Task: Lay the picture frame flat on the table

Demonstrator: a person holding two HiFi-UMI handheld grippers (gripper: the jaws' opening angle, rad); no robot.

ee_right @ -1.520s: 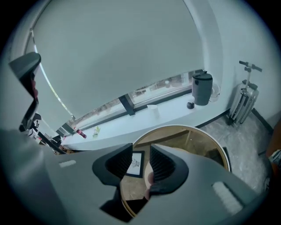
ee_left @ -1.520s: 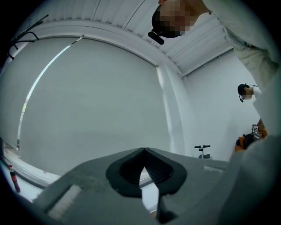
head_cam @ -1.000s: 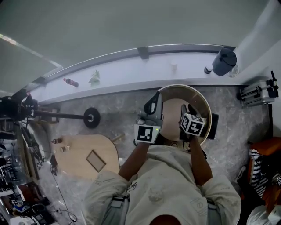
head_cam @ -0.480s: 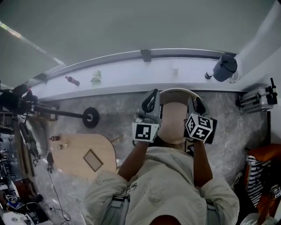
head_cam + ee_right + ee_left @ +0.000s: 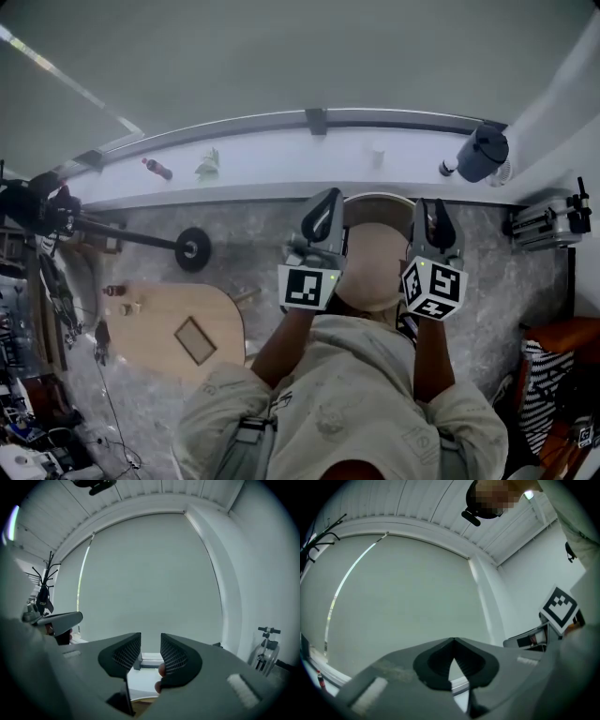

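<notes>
Raised over round light-wood surface [image 5: 373, 267]: grey left gripper [image 5: 322, 214], jaws pressed together; grey right gripper [image 5: 437, 220], jaws spread, empty.

At my twelve o'clock a round wooden top [image 5: 373, 272] fills the gap between my left gripper [image 5: 323, 214] and right gripper [image 5: 437, 221], with the white sill [image 5: 262, 155] beyond. Bare floor [image 5: 253, 228] opens toward ten o'clock. A black stand base [image 5: 194, 250] and a low wooden table [image 5: 155, 323] block nine.

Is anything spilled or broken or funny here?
No, nothing stands out. The left tool and right tool are held up with nothing in them, and nothing looks spilled or broken on the round table.
</notes>
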